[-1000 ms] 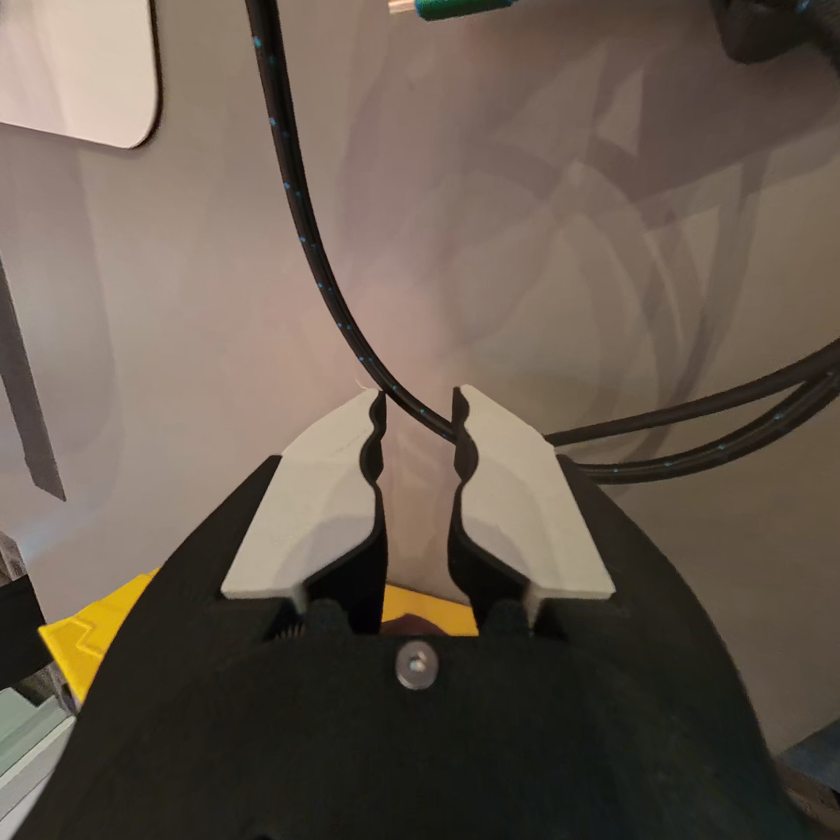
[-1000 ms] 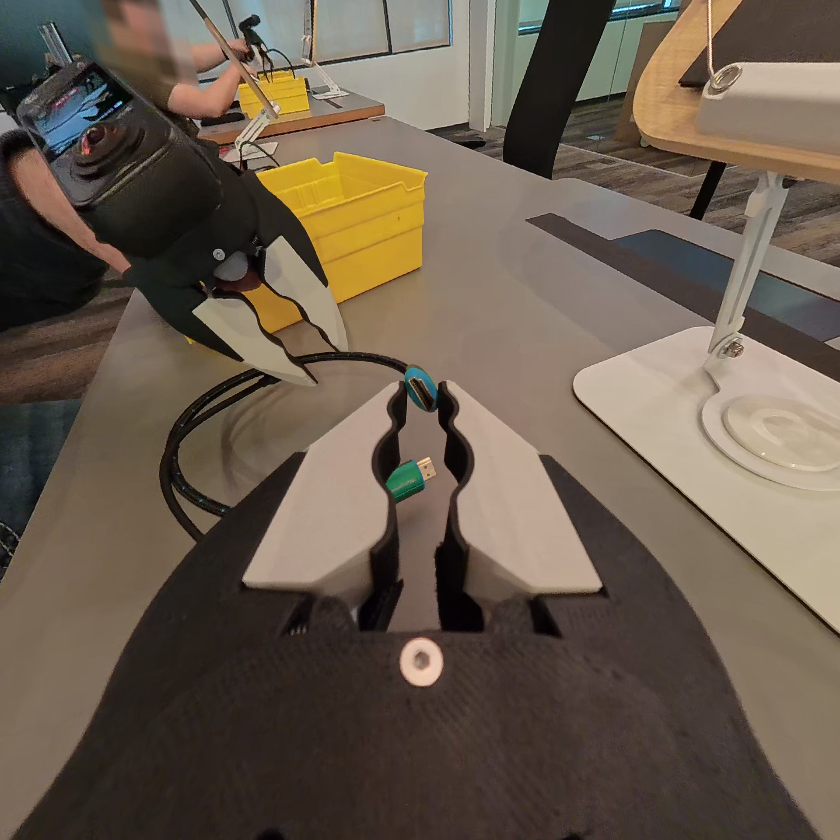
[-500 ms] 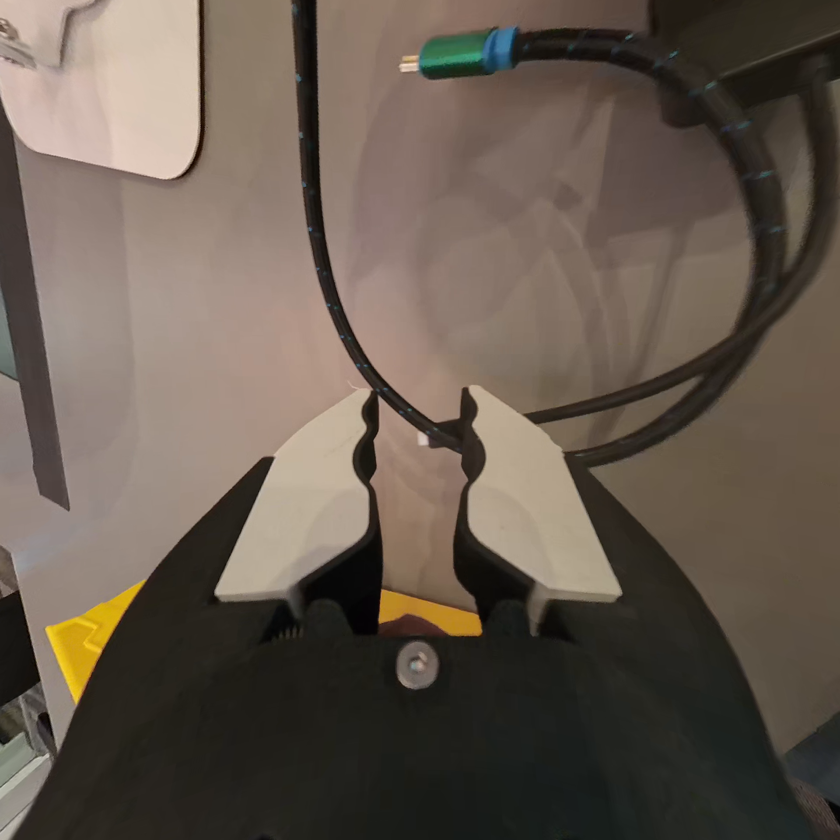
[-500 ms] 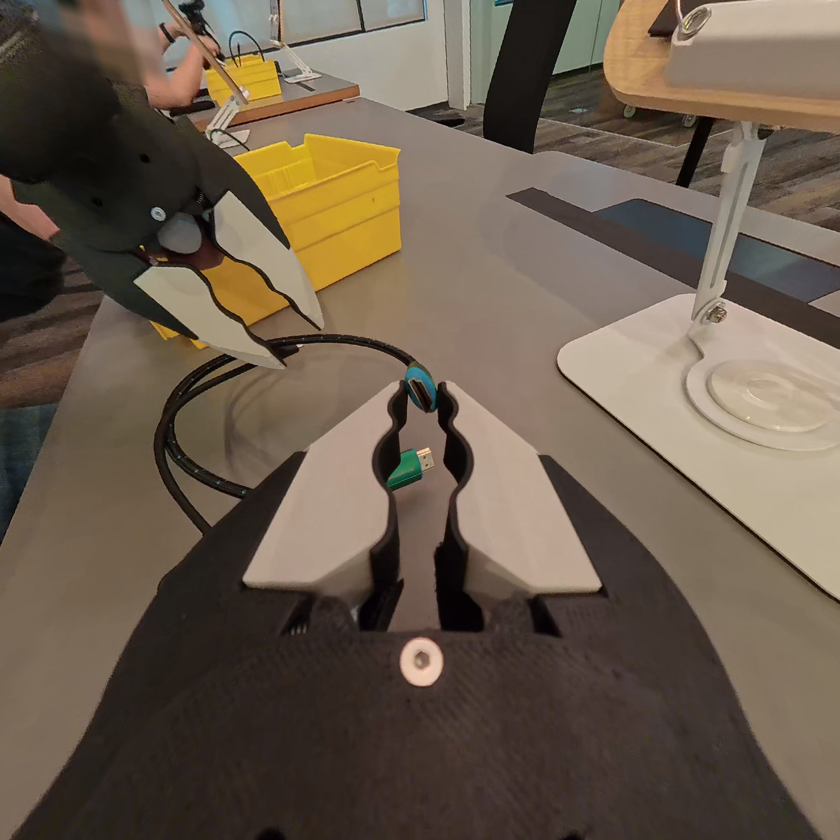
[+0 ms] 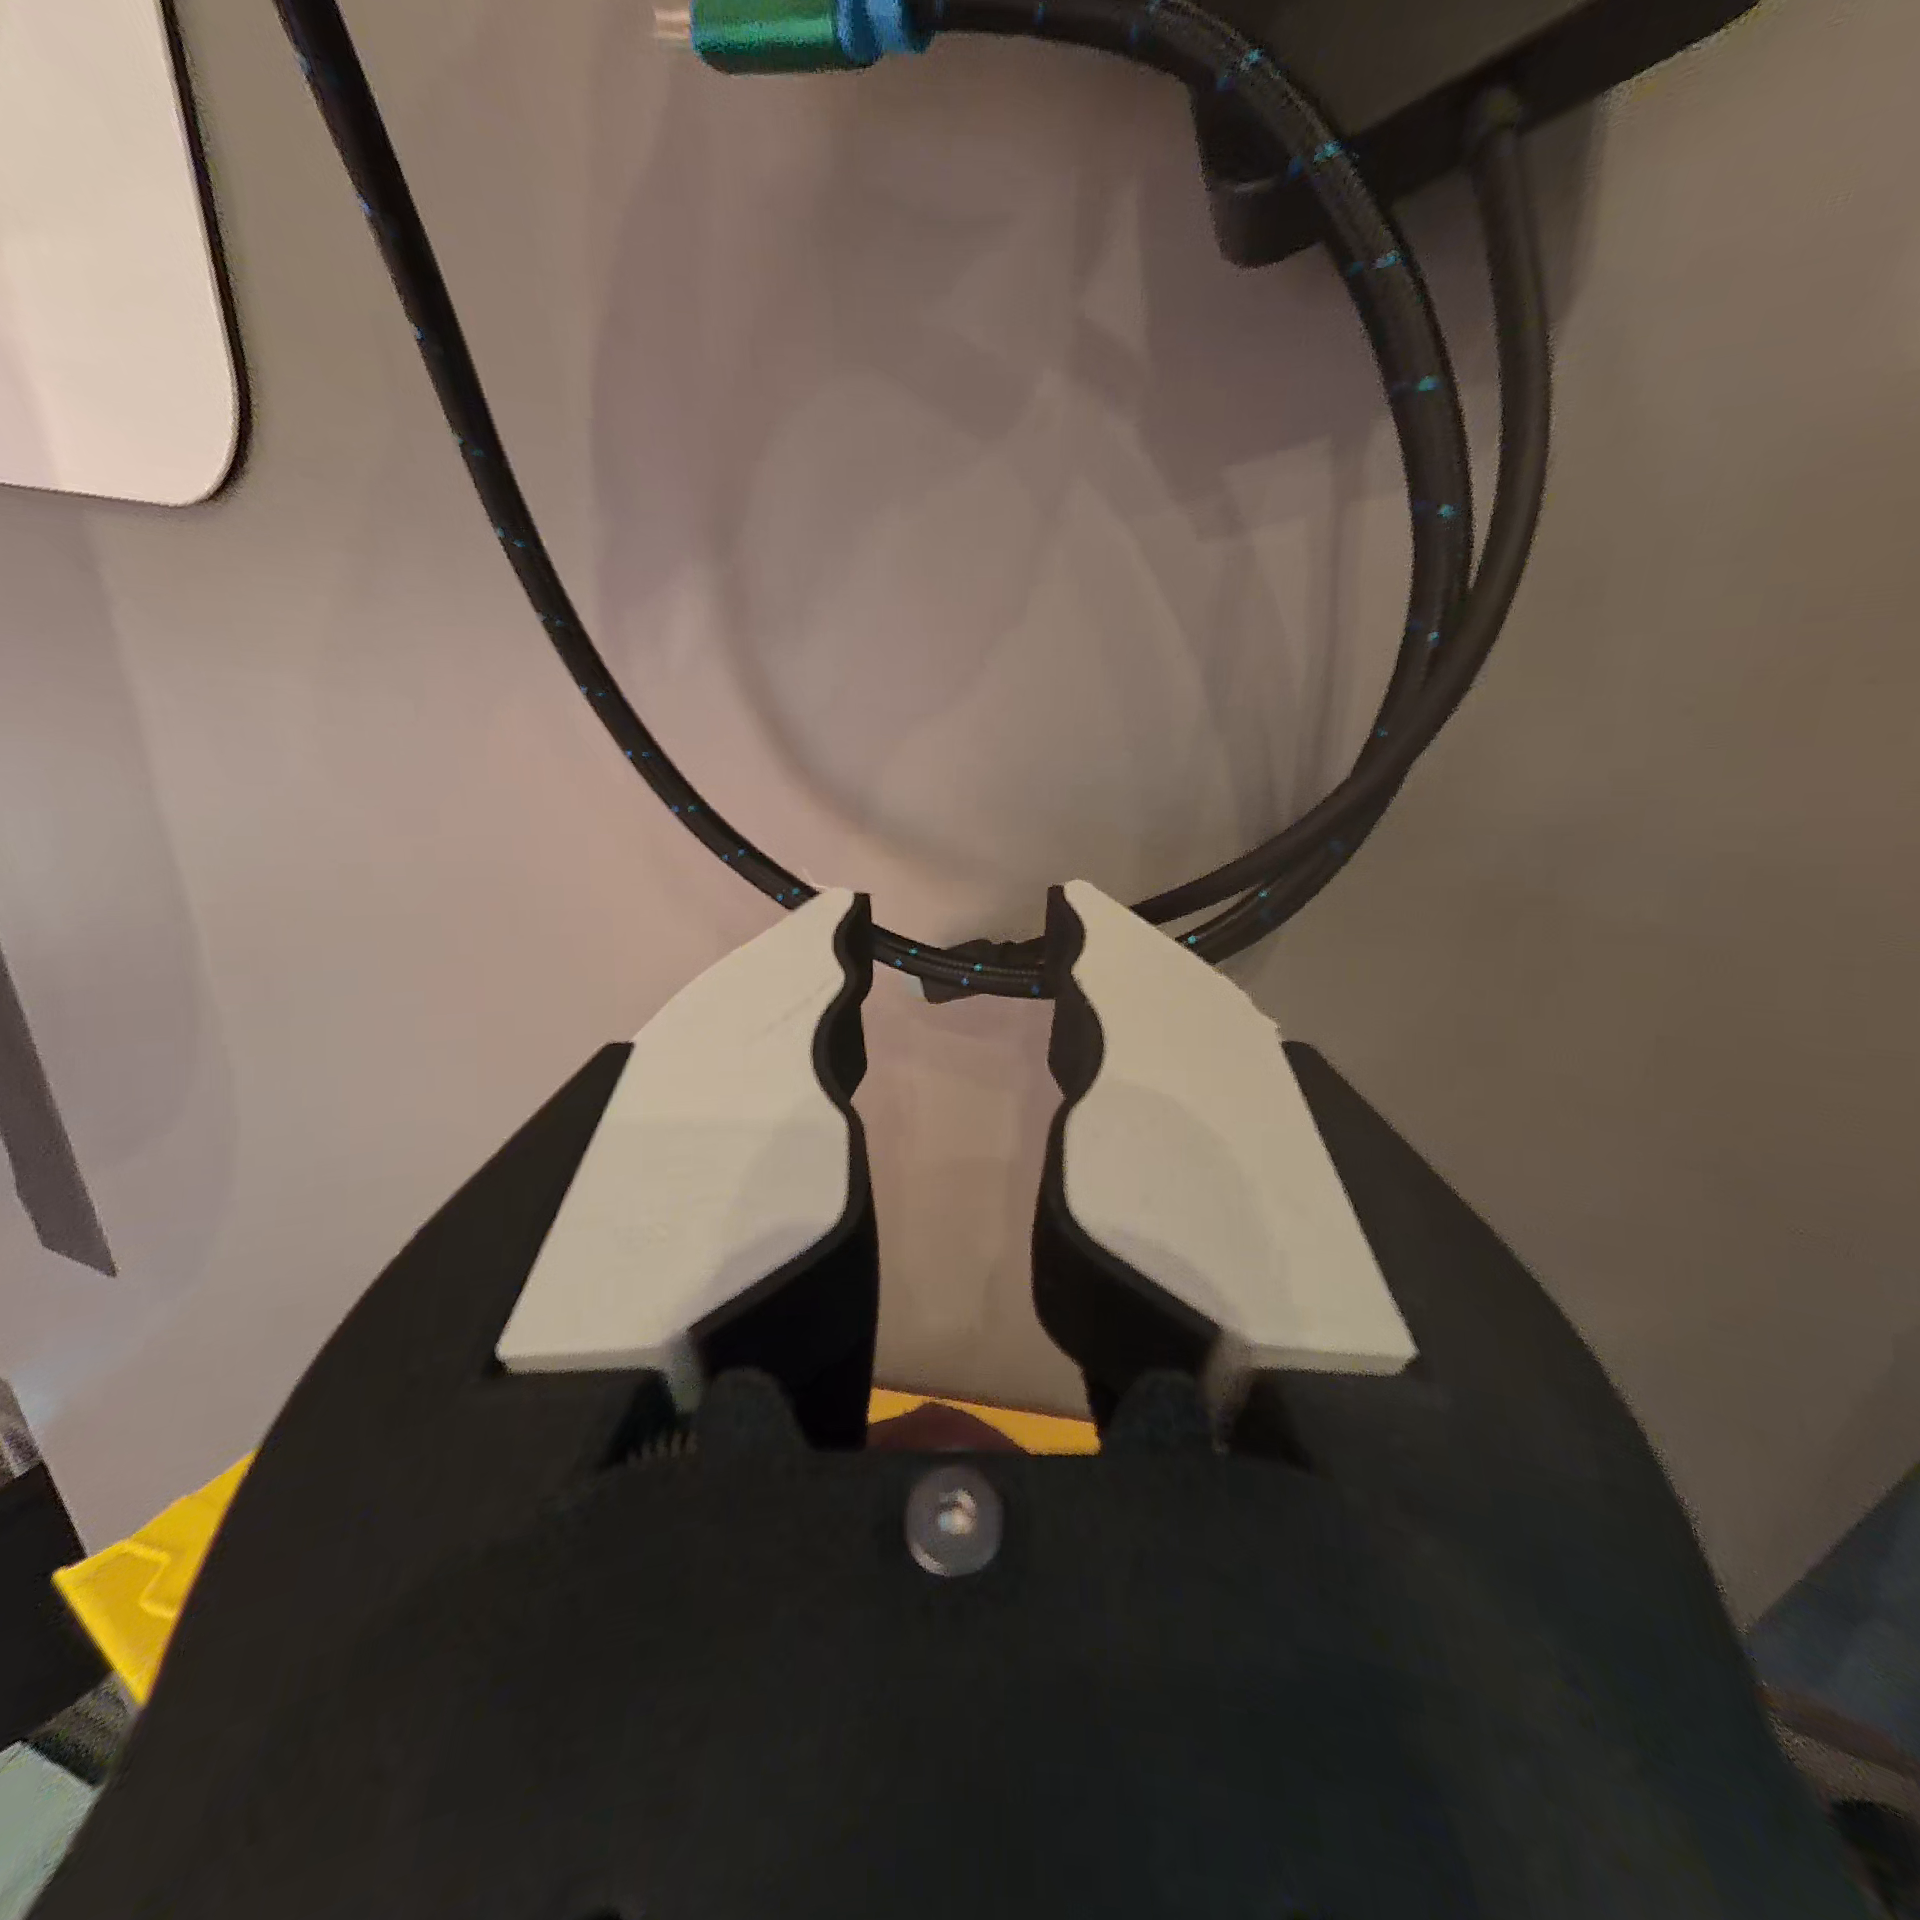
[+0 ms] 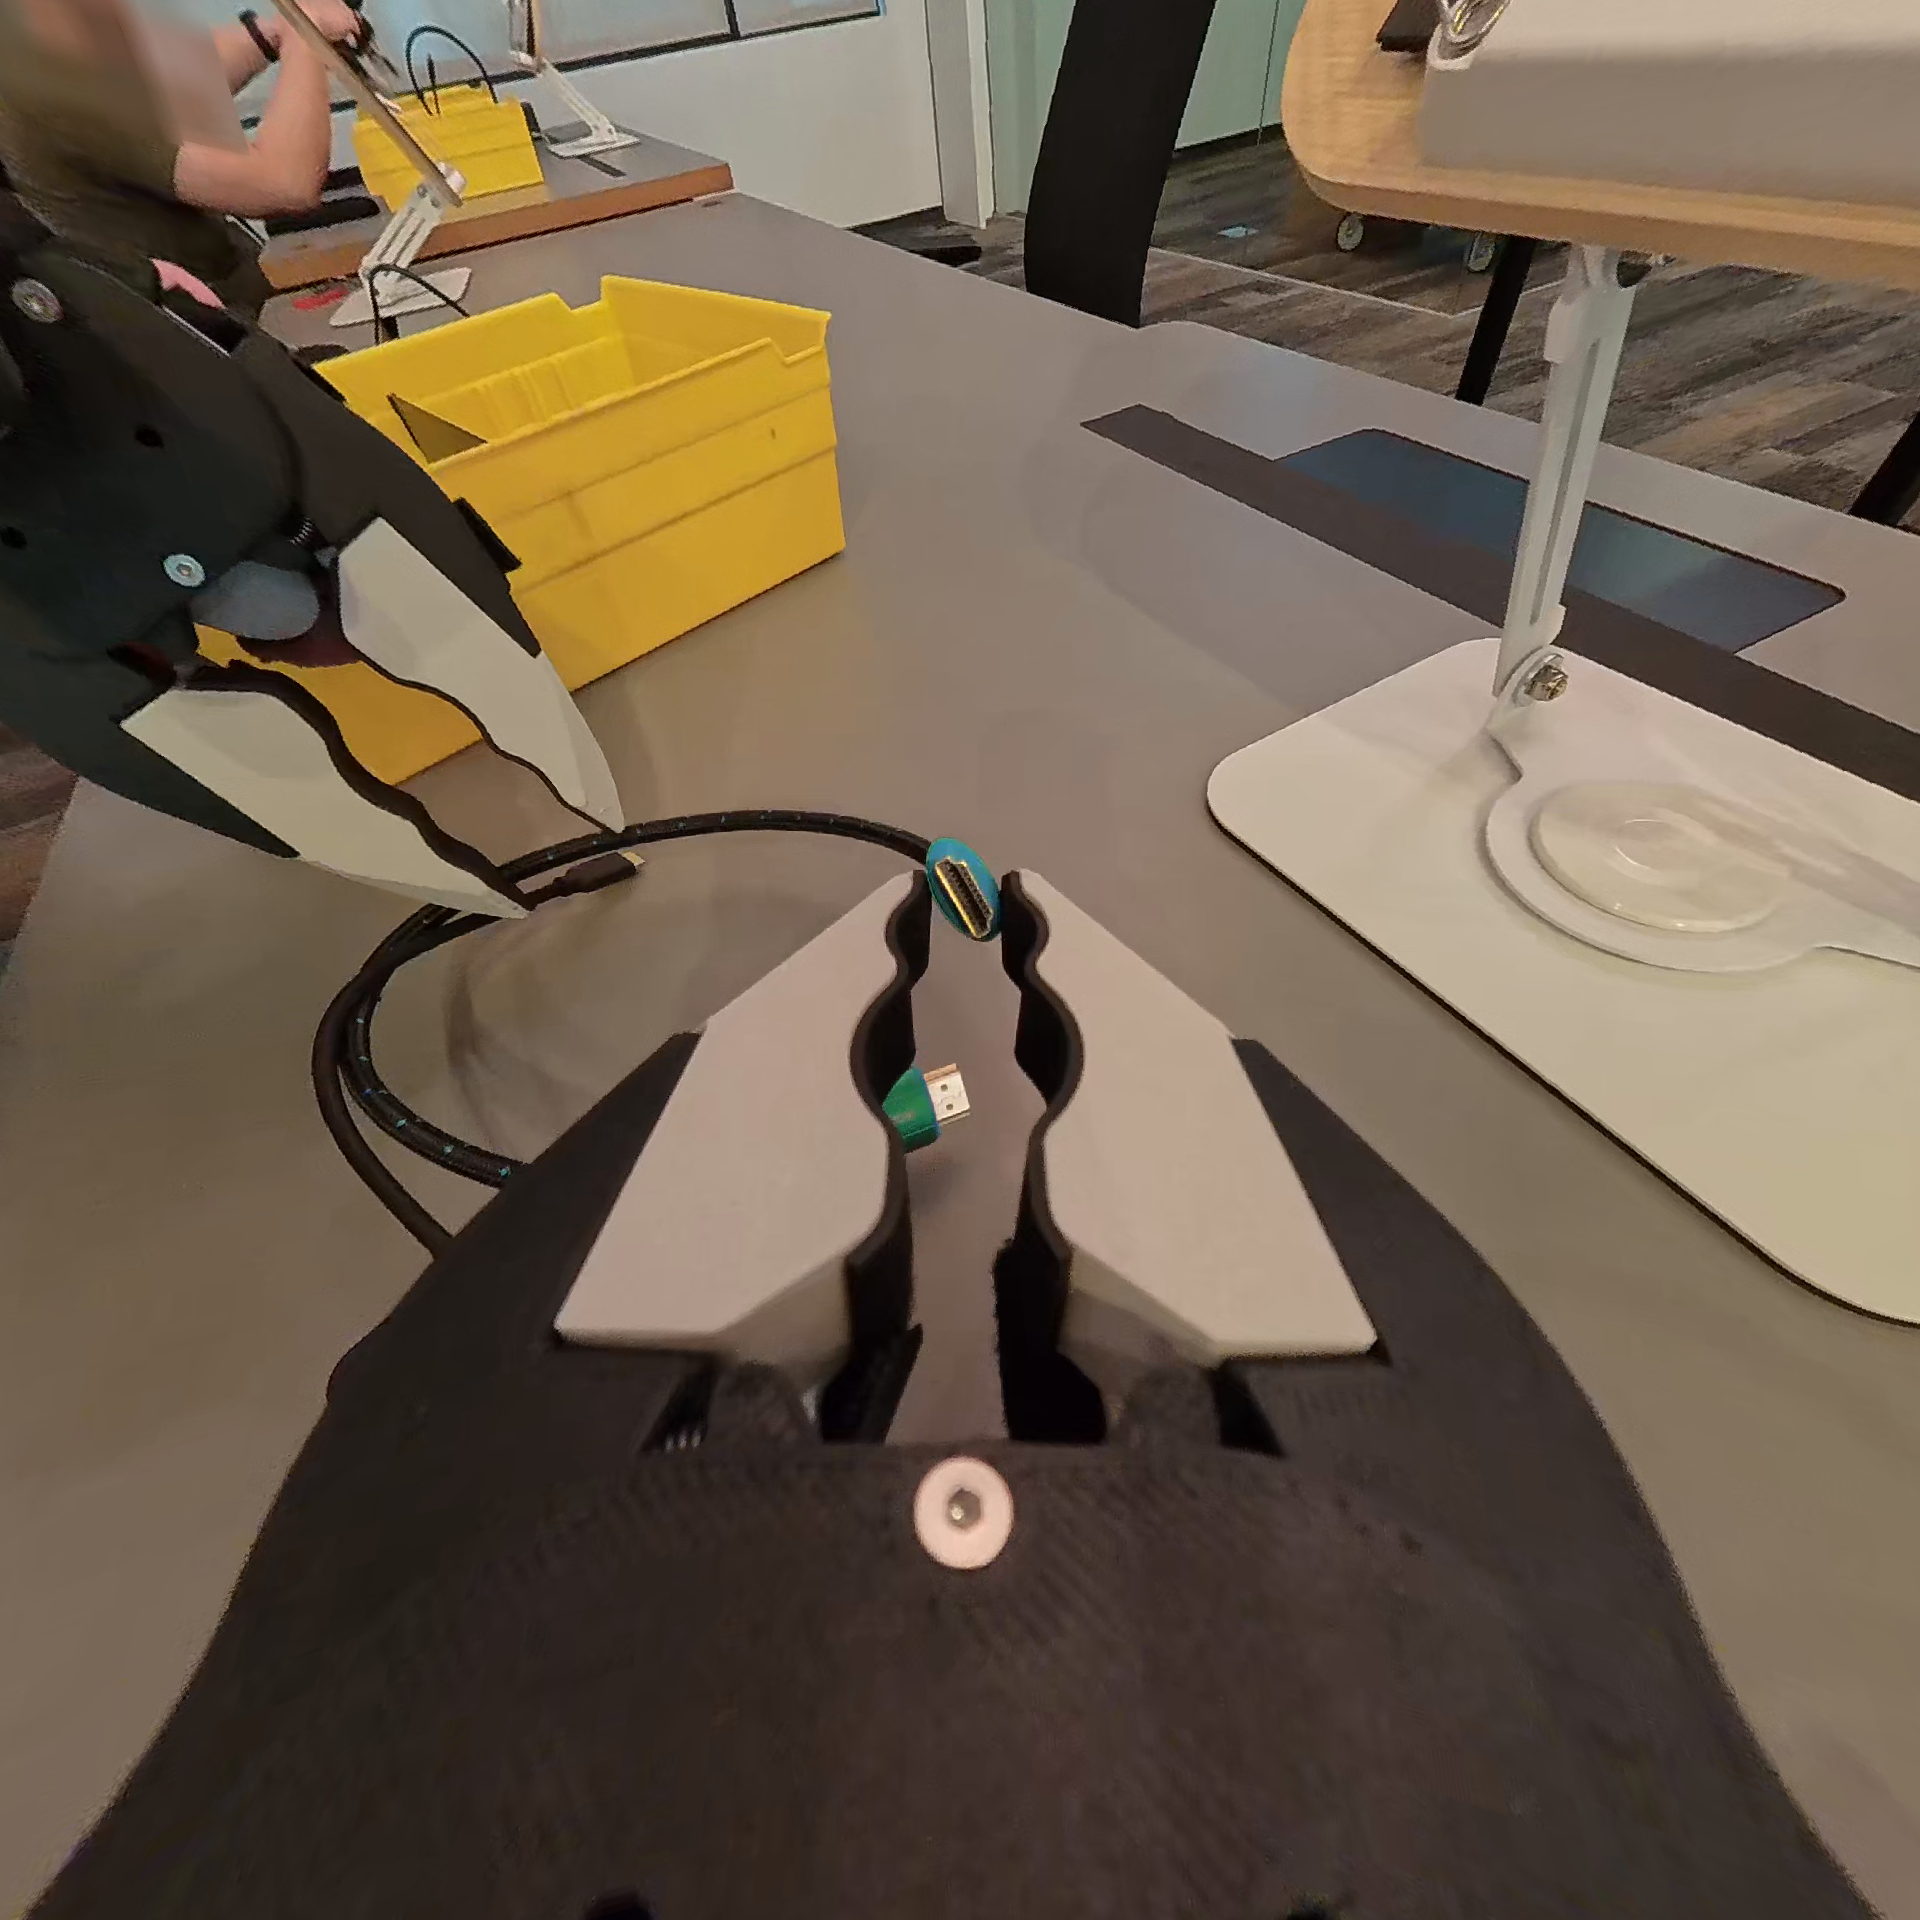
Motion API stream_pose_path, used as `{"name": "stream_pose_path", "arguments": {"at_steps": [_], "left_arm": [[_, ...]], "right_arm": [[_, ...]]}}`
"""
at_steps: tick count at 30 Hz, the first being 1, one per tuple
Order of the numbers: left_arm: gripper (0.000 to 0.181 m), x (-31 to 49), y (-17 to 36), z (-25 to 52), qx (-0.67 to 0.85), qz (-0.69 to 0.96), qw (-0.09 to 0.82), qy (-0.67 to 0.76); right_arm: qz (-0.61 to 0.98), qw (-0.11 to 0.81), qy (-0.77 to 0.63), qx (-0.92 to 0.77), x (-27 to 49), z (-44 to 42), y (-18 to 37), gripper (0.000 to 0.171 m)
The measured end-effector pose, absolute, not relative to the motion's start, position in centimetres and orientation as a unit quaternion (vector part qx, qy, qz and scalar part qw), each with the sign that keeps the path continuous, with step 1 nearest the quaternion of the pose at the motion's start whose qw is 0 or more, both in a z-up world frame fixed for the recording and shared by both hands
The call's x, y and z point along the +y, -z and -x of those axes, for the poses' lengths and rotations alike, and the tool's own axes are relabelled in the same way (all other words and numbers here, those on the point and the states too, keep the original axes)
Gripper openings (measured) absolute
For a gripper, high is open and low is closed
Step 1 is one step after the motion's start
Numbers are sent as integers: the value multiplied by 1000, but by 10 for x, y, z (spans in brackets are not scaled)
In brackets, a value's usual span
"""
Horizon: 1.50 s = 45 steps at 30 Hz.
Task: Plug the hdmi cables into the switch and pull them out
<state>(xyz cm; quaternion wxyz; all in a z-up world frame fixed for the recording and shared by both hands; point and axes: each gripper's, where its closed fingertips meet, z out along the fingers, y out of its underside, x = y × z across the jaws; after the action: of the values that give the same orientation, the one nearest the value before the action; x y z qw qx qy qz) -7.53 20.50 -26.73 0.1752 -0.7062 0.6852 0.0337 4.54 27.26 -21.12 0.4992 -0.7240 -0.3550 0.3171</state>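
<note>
The left gripper (image 5: 954, 925) has dropped since a second ago so its open fingers now straddle the braided cable (image 5: 966, 971) on the table (image 5: 312, 831), while the right gripper (image 6: 964, 902) stays clamped on the blue-collared plug (image 6: 962, 891), suggesting a second grasp before plugging.

I work over a grey table (image 6: 1039, 644) under soft indoor light. Beyond its far edge I see dark patterned carpet (image 6: 1714, 343), a white wall (image 6: 831, 104) below windows, a black chair back (image 6: 1101, 156), a wooden tabletop (image 6: 1455, 197) to my right, and another desk (image 6: 582, 203) at the back.
</note>
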Motion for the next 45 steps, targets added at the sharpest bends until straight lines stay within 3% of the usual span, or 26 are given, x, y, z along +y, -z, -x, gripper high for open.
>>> {"name": "stream_pose_path", "arguments": {"at_steps": [12, 28, 35, 45], "left_arm": [[29, 188, 250, 51, 678, 704, 204, 61], [27, 170, 276, 18, 703, 676, 215, 44], [27, 167, 259, 3, 688, 675, 255, 77], [30, 174, 287, 9, 691, 683, 236, 13]], "right_arm": [[741, 479, -282, -378, 273, -44, 228, 11], [733, 481, -300, -375, 269, -36, 222, 11], [742, 478, -293, -369, 272, -40, 226, 11], [735, 479, -301, -373, 269, -35, 223, 11]]}}
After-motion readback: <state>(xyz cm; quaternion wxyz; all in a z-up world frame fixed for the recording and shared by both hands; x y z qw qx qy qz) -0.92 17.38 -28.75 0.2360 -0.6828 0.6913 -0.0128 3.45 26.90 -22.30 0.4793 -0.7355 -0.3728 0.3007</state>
